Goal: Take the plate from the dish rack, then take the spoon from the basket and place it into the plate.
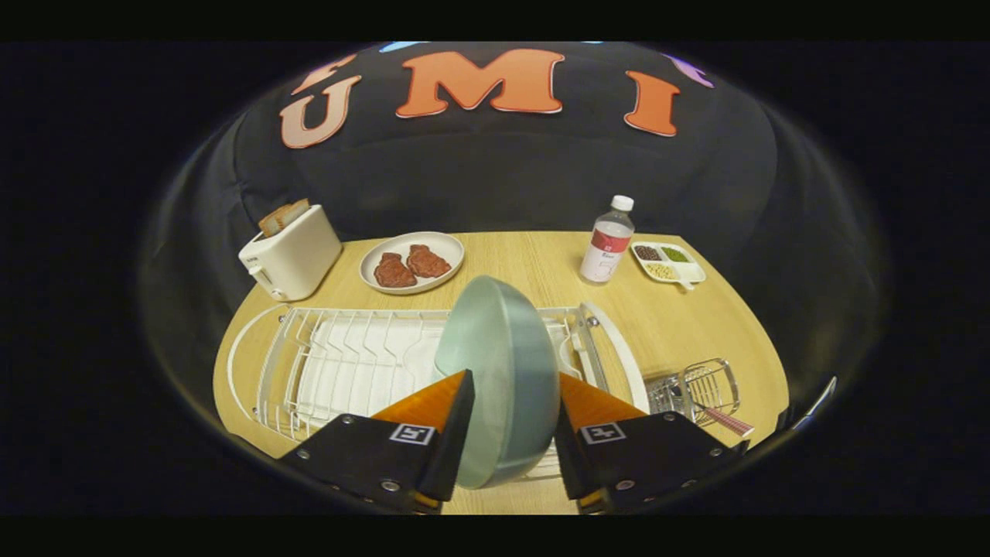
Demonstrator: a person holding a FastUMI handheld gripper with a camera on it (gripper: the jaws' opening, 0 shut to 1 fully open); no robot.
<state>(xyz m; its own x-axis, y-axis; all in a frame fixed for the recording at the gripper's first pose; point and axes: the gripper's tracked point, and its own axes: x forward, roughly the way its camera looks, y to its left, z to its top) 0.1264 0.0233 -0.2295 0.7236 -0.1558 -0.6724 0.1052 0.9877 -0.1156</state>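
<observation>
A pale green plate (499, 371) stands on edge between my fingers, and my gripper (510, 402) is shut on it, one finger on each face. The plate hangs over the right part of the white wire dish rack (348, 363), which lies just ahead of the fingers. Whether the plate's lower rim touches the rack is hidden behind the fingers. To the right of the rack stands a small wire basket (700, 387) with a spoon's dark red handle (731, 422) sticking out of it toward me.
On the wooden table (681, 325) beyond the rack: a white toaster (290, 255) with bread at the left, a plate with two brown pieces of meat (411, 261), a plastic bottle (607, 241), and a small divided tray of beans (667, 261) at the right.
</observation>
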